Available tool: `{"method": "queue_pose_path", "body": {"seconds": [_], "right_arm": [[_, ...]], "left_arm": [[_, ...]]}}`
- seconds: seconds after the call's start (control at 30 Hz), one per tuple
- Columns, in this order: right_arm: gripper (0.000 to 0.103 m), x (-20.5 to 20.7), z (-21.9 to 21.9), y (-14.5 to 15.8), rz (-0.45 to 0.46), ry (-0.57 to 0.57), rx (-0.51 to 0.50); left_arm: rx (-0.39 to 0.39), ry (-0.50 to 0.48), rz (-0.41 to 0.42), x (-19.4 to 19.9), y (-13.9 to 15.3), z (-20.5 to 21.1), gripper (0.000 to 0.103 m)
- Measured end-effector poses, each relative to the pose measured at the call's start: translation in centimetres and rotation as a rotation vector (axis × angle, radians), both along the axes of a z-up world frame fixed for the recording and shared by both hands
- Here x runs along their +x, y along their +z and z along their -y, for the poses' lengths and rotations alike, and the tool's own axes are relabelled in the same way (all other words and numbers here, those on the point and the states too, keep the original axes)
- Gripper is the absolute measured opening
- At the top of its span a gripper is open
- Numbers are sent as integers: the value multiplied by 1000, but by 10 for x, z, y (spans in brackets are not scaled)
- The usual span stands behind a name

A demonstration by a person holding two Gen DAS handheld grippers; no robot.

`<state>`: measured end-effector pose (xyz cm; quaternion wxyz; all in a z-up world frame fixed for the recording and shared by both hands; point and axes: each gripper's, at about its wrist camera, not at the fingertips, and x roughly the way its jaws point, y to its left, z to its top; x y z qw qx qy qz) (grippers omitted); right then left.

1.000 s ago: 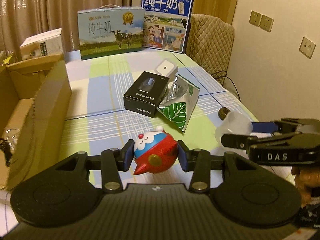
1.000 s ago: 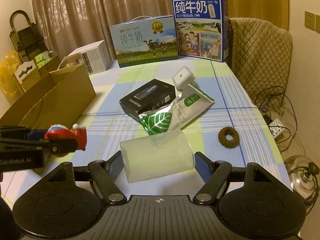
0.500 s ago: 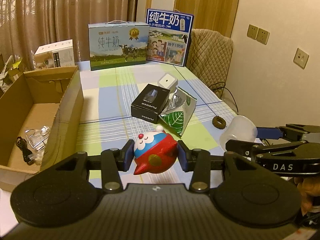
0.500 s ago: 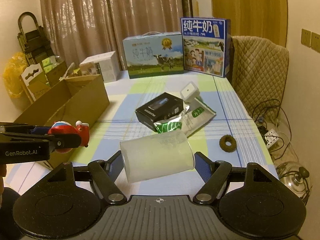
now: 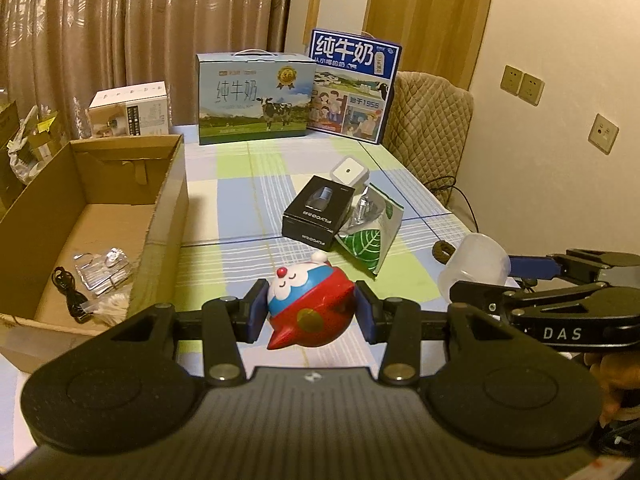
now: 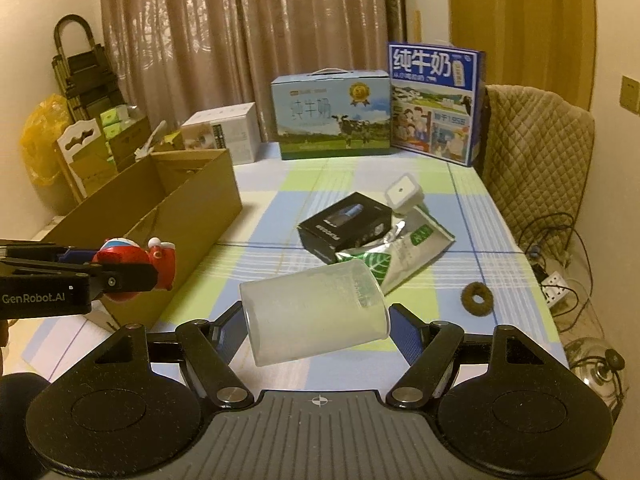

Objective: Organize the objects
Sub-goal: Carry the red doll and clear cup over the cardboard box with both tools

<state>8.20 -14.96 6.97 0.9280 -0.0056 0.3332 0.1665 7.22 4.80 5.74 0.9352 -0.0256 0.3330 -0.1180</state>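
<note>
Two grippers clamp objects: left gripper (image 5: 311,312) a red-and-blue toy (image 5: 310,310), right gripper (image 6: 316,326) a frosted cup (image 6: 314,314).

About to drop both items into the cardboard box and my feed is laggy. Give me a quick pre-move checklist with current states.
1. Left gripper shut on the red toy: ok.
2. Right gripper shut on the frosted cup: ok, though the cup sits tilted.
3. Cardboard box open on top: ok.
4. Free floor in the box beyond the cable and foil packets: ok.
5. Both items held above the tablecloth: ok.
6. Grip firmness on the cup: cannot tell.
</note>
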Motion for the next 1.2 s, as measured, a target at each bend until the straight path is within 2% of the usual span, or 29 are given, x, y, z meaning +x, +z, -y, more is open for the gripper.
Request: {"method": "queue_pose_path", "body": {"seconds": [0.13,0.37,0.77,0.93,1.2], "right_arm": [[72,4,-13,4,2,32,5],[72,15,-52,19,27,120,8],[72,48,-153,46,57,339,51],[72,67,-187,47,59,379,48],[72,90,-223,14,-6,406,44]], "left_arm": [[-21,1,12,-1,6,-12,40],[1,23,35,-1,25,-37,40],[76,163,51,11,57,-140,40],[83,215,33,25,56,-180,40],[61,250,-17,48,27,-217,40]]}}
